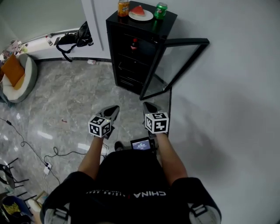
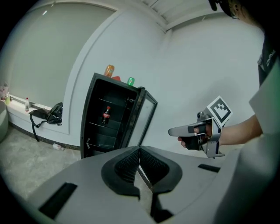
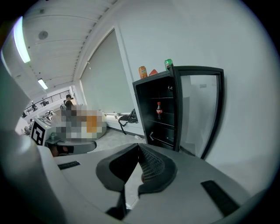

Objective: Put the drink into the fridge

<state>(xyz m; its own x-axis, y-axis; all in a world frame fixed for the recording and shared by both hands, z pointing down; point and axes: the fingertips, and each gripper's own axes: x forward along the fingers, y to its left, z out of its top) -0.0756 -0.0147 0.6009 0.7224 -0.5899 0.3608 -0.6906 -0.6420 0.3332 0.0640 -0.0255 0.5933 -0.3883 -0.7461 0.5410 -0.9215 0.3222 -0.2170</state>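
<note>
**Grippers.** We find both grippers empty. The left gripper (image 2: 139,151) has its jaws pressed together with nothing between the pads. The right gripper (image 3: 139,149) is the same, closed on nothing. Both are held out in front of the person, well apart from the fridge (image 1: 127,65), whose glass door (image 1: 186,42) stands open toward the right.

**Drinks.** No drink is in hand. On the fridge top stand an orange bottle (image 1: 124,8) at the left and a green can (image 1: 160,10) at the right. Between them is a plate (image 1: 148,18) carrying a watermelon slice (image 1: 138,10). A cola bottle (image 1: 134,43) stands on an upper shelf inside.

**Hazards, in our judgement.**
- The task names one drink but two candidates stand on top, so the wrong one may be taken.
- The plate sits just beside both drinks, and a wide approach could shove it off the edge.
- A gripper arriving with its jaws closed would knock the drink over instead of grasping it.
- The open door lies near the right gripper's likely path and could be struck.
- On placement, the cola bottle could be toppled.
</note>
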